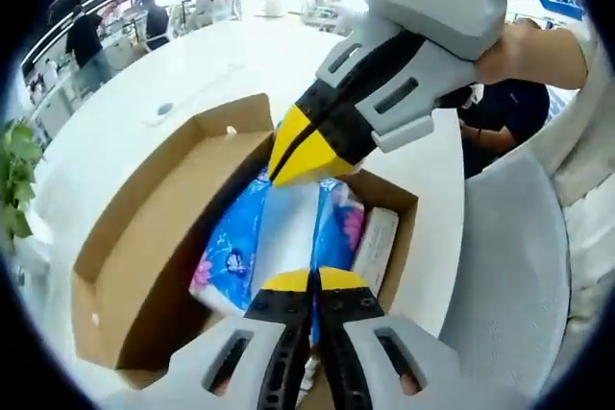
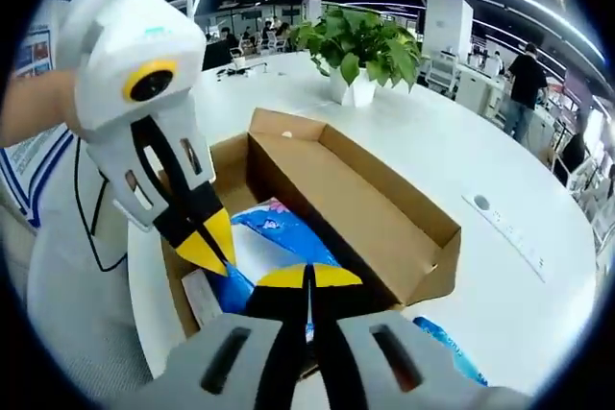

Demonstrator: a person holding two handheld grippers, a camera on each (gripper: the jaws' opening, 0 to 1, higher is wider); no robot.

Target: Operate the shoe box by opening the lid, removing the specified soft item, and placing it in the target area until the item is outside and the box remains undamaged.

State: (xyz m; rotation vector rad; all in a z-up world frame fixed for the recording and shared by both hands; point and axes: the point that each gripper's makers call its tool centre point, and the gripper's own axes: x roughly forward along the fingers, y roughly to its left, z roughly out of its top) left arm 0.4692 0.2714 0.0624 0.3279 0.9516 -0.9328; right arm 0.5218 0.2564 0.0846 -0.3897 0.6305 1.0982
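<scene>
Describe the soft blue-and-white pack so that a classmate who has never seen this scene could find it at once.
Start at the round white table and find the open cardboard box on it. Inside lies the tissue pack, beside a pale flat packet. Only the tissue pack is glossy blue and white with pink flowers.

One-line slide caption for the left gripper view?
Both grippers reach into open brown cardboard shoe box over blue-and-white soft tissue pack.

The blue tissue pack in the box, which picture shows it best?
The left gripper view. There the blue tissue pack lies in plain sight inside the open cardboard box, its blue and pink wrapper showing between the two claws. In the right gripper view the pack is mostly hidden behind both claws.
</scene>
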